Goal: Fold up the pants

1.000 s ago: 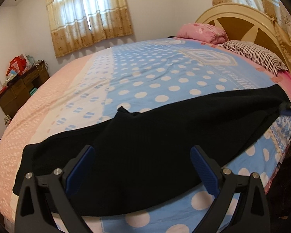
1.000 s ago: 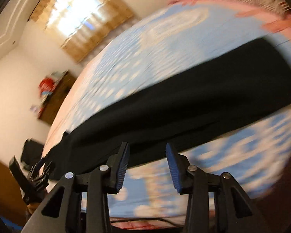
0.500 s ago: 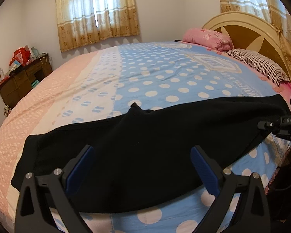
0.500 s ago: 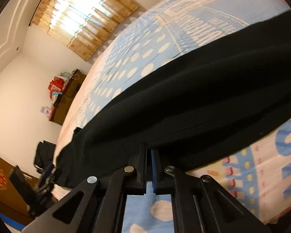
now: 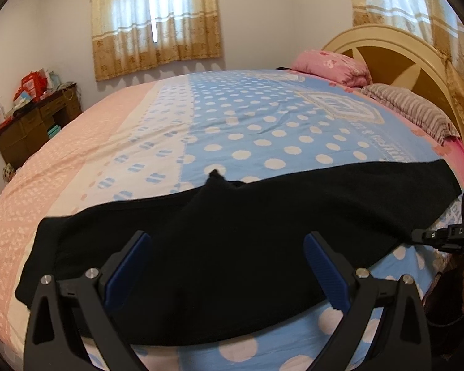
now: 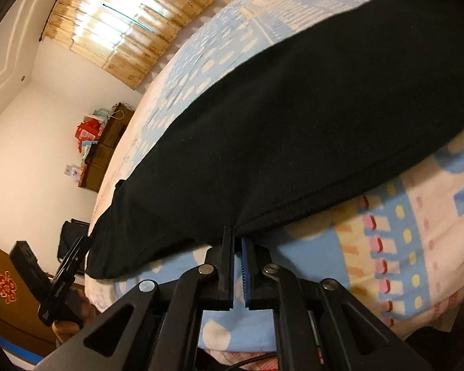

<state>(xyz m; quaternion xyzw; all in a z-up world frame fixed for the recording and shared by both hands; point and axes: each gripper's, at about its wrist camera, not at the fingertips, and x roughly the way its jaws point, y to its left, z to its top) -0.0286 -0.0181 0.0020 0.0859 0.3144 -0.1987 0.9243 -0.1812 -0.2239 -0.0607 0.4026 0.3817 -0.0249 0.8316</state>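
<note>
a pair of long black fabric pants (image 5: 232,247) lies flat across the near edge of a wide bed (image 5: 263,123), spread left to right on a blue bedspread with white polka dots (image 5: 278,142) that turns pink and white toward the left. a pink pillow (image 5: 334,66) and a striped grey pillow (image 5: 411,114) rest at the far right against a cream arched wooden headboard (image 5: 386,46). beige curtains (image 5: 154,21) cover the far window; a brown wooden dresser (image 5: 37,123) stands at far left. the left hand-held gripper (image 5: 229,266) hovers over the pants, jaws wide, gripping nothing. the right hand-held gripper (image 6: 237,244) is pinched closed on the pants' near edge.
</note>
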